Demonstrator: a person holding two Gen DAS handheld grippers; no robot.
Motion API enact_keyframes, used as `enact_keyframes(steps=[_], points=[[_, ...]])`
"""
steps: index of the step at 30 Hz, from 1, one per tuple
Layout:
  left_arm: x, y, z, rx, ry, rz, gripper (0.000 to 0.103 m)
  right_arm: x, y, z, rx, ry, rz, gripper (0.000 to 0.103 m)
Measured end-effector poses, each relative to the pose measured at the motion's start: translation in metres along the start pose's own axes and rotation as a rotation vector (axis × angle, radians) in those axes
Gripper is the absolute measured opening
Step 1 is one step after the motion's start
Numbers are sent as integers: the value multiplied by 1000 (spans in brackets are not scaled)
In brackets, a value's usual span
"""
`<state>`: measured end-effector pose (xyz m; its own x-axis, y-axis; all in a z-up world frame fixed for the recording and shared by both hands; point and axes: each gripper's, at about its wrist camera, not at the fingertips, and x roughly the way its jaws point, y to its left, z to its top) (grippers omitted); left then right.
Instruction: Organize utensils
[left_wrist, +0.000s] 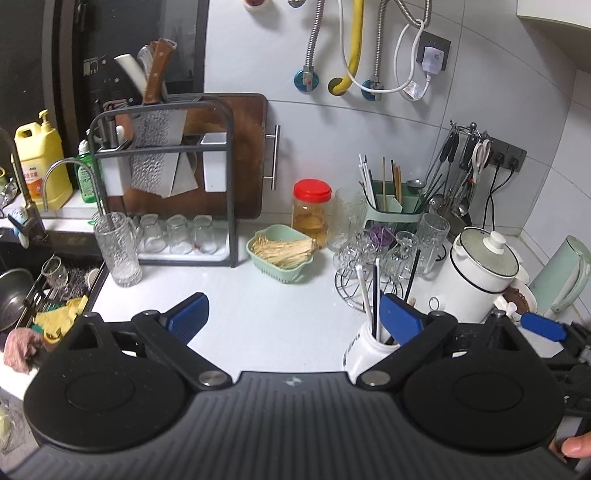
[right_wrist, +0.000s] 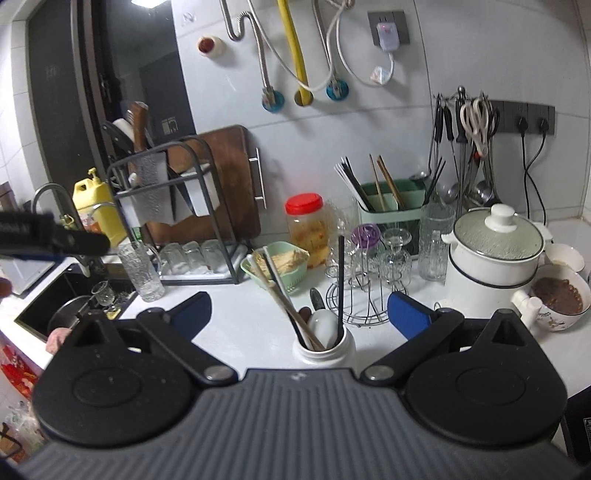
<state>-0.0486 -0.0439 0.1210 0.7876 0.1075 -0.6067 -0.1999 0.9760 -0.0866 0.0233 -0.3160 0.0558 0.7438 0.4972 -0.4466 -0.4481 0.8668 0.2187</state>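
Both grippers, left gripper (left_wrist: 293, 319) and right gripper (right_wrist: 299, 314), are spread wide and hold nothing. The white cup (right_wrist: 325, 350) w/ chopsticks (right_wrist: 340, 284) and a spoon (right_wrist: 322, 325) stands near, between the right fingers. Risk: closing on the tall sticks may tip the cup, or knock the glass rack (right_wrist: 364, 295) just behind, bc they lean loose.

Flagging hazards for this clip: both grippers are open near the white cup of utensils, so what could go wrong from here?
1. The white cup is narrow and its chopsticks lean far out; pulling one sideways could tip it.
2. The glasses on the wire rack stand just behind the cup, so a lifted black chopstick or the right gripper could knock them.
3. The left gripper is close beside the cup and may bump it.
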Motion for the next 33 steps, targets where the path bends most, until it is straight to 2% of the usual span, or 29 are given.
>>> enact_keyframes(steps=[14,19,26,33], points=[[-35,21,-54,12,22,-34,100,-44,42,-27,25,-43,-35,103],[-45,31,-76,-25,32,-29,100,-53,48,-45,41,-25,-36,103],[-57,33,-98,-28,29,-38,100,-64,55,-60,34,-20,-52,103],[-61,32,-107,-30,41,-45,100,-69,56,-66,38,-19,-67,103]])
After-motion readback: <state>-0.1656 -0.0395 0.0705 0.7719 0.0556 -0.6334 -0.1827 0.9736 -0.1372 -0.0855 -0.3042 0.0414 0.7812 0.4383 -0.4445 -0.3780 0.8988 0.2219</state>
